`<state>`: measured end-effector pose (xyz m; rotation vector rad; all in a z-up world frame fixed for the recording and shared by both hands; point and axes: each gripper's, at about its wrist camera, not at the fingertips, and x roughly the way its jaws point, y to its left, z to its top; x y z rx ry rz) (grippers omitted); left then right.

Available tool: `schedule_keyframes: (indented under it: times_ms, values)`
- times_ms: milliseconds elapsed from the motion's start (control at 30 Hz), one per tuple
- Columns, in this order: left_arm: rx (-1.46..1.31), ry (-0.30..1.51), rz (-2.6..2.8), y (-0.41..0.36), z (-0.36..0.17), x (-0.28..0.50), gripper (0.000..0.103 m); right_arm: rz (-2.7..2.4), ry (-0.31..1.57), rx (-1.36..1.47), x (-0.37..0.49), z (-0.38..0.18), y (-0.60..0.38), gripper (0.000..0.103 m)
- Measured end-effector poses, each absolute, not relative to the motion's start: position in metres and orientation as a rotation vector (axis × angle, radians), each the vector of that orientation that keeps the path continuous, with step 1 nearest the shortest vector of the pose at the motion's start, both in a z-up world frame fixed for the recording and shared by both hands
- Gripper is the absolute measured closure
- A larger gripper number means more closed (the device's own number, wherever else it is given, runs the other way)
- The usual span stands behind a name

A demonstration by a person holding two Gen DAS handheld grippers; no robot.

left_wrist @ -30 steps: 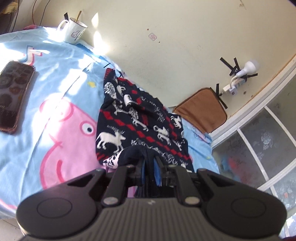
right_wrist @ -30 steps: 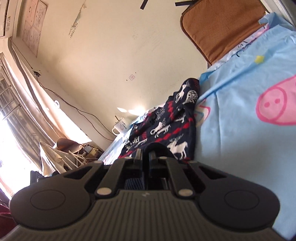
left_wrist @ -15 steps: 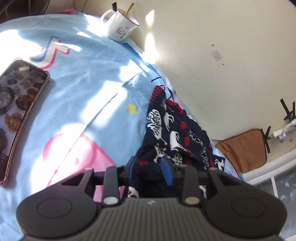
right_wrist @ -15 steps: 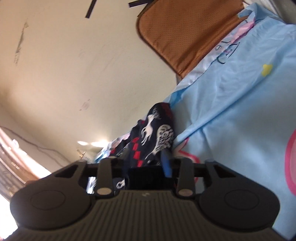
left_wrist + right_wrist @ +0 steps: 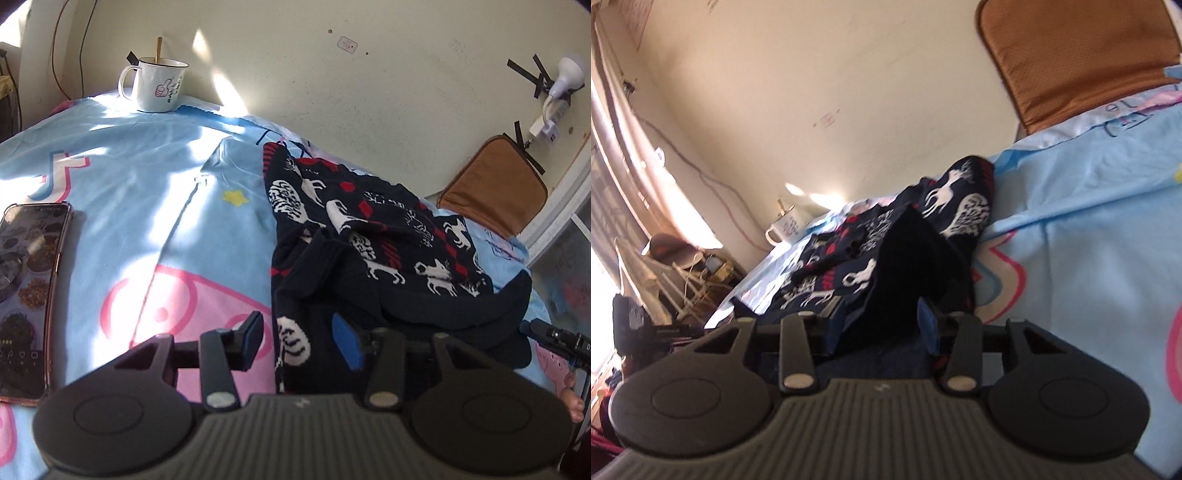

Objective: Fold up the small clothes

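While both claws hover low over a bed, a small navy sweater point(image 5: 373, 236) patterned with white reindeer and red diamonds lies doubled over on a pale blue cartoon-pig bedsheet point(image 5: 155, 206), close to a cream wall. In the left wrist view the left claw point(image 5: 299, 338) has just been opening: its blue-padded fingers stand apart, one over bare sheet and one over dark knit, pressing on nothing. The sweater's near edge sits between and beneath them, let go so the fold can settle flat.

From the right wrist view the right claw point(image 5: 882, 325) is likewise released, fingers spread to either side of a dark raised flap of the same sweater point(image 5: 905, 258) without visibly pinching it. Both tools appear to have carried one edge across and freed it together, which would keep the fold even.

Away from the garment, a phone point(image 5: 31, 291) with a lit screen lies flat at the left of the sheet, and a white mug point(image 5: 157, 86) holding a stick stands at the far edge by the wall, both well clear of the folding. A brown cushion point(image 5: 493, 184) leans on the wall at the right. The fold looks partly done; another crease likely remains.
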<state>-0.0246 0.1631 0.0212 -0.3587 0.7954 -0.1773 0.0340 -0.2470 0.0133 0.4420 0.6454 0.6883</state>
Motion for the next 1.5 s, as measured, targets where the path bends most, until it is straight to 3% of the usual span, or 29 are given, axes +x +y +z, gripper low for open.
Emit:
schedule_keyframes:
  times_ms: [167, 233, 333, 433, 533, 633, 700, 800, 867, 933, 1100, 1200, 1367, 1433, 1500]
  values:
    - [-0.377, 0.818, -0.159, 0.158, 0.015, -0.017, 0.065, 0.717, 0.639, 0.454, 0.068, 0.017, -0.2, 0.057]
    - [-0.393, 0.821, -0.147, 0.159, 0.014, -0.014, 0.075, 0.615, 0.59, 0.547, 0.089, 0.016, -0.198, 0.057]
    - [-0.418, 0.821, -0.126, 0.164, 0.016, -0.013, 0.077, 0.553, 0.56, 0.69, 0.103, 0.013, -0.212, 0.055]
    - [-0.427, 0.81, -0.123, 0.168, 0.018, -0.017, 0.076, 0.569, 0.505, 0.659, 0.085, 0.021, -0.223, 0.055]
    - [-0.438, 0.821, -0.146, 0.169, 0.014, -0.017, 0.067, 0.509, 0.486, 0.557, 0.061, 0.024, -0.234, 0.054]
    - [-0.426, 0.824, -0.177, 0.162, 0.013, -0.019, 0.065, 0.433, 0.513, 0.575, 0.041, 0.016, -0.259, 0.054]
    - [-0.408, 0.822, -0.187, 0.156, 0.014, -0.021, 0.069, 0.396, 0.535, 0.585, 0.029, 0.008, -0.272, 0.054]
    - [-0.346, 0.824, -0.159, 0.149, 0.016, -0.023, 0.091, 0.381, 0.575, 0.542, 0.013, 0.0, -0.275, 0.054]
    - [-0.323, 0.82, -0.151, 0.147, 0.019, -0.026, 0.094, 0.409, 0.606, 0.493, 0.008, -0.004, -0.264, 0.054]
    - [-0.321, 0.814, -0.146, 0.148, 0.022, -0.029, 0.095, 0.411, 0.639, 0.414, 0.006, -0.004, -0.25, 0.09]
    - [-0.373, 0.782, -0.115, 0.166, 0.036, -0.038, 0.095, 0.378, 0.541, 0.3, -0.021, 0.023, -0.255, 0.094]
    - [-0.381, 0.831, -0.096, 0.172, 0.027, -0.035, 0.095, 0.351, 0.605, 0.293, -0.024, 0.013, -0.263, 0.095]
    - [-0.406, 0.894, -0.079, 0.174, 0.006, -0.031, 0.086, 0.329, 0.677, 0.407, -0.022, -0.009, -0.274, 0.091]
    - [-0.384, 0.864, -0.08, 0.174, 0.012, -0.038, 0.062, 0.322, 0.644, 0.418, -0.024, -0.003, -0.277, 0.083]
    - [-0.35, 0.831, -0.073, 0.175, 0.019, -0.047, 0.058, 0.325, 0.618, 0.406, -0.026, 0.005, -0.279, 0.08]
